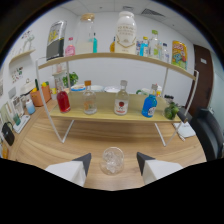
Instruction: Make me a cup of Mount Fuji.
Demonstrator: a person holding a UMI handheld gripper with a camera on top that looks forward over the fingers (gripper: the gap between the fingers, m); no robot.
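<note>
A clear glass (112, 160) with ice in it stands on the wooden table, between my two dark fingertips (84, 161) with a gap on each side. My gripper (113, 161) is open around it. Beyond the glass, the lower shelf of a white wire rack (65, 131) holds a red bottle (63, 100), a clear bottle with an orange cap (89, 99), a clear bottle with a red label (120, 100) and a blue bottle (149, 104). The upper shelf carries a tall glass jar (86, 34), a large white bottle (125, 33) and several smaller bottles.
An orange pot (39, 95) and small items sit at the left behind the rack. Green fruit (171, 110) lies at the shelf's right end. A dark chair (210, 131) stands at the right, a door (204, 65) behind it.
</note>
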